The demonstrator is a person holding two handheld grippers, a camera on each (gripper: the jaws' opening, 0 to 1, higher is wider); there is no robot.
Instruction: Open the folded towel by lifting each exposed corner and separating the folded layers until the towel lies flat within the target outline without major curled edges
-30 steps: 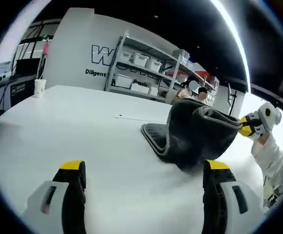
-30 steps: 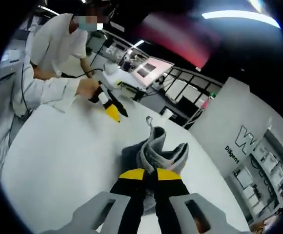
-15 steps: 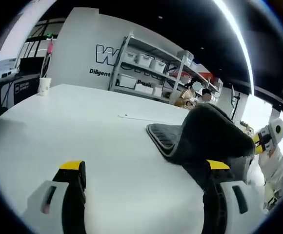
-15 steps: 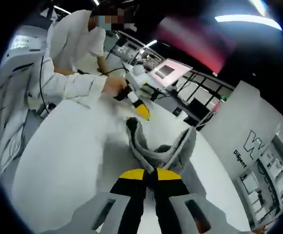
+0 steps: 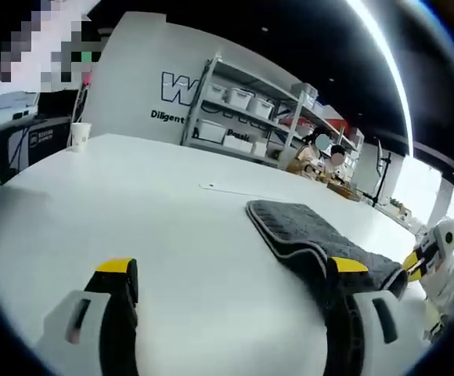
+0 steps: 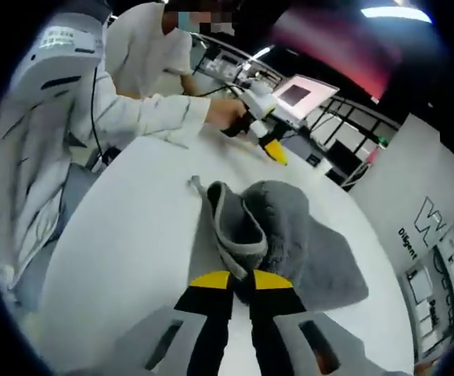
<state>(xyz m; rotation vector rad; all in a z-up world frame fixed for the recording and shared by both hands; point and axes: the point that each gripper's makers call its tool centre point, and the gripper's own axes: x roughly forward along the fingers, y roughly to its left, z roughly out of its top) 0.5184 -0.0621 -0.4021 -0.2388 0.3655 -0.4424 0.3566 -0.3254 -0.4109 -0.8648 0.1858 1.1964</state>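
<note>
**Trainee:** What have I got right now?

**Coach:** Your right gripper (image 6: 239, 283) is clamped on a corner of the towel (image 6: 290, 235), jaws pinched onto a rolled grey edge. The rest of the towel lies on the table (image 6: 133, 235) ahead of you, one layer still curled over. Your left gripper (image 5: 231, 274) is spread wide, holding nothing, with the towel (image 5: 305, 231) just beside its right jaw.

**Trainee:** So how do I finish the step?

**Coach:** Draw that corner low and outward, so the layer peels instead of bunching. Then pin the near edge with your left. I can't make out the outline, probably too faint here, so check it yourself.
</note>
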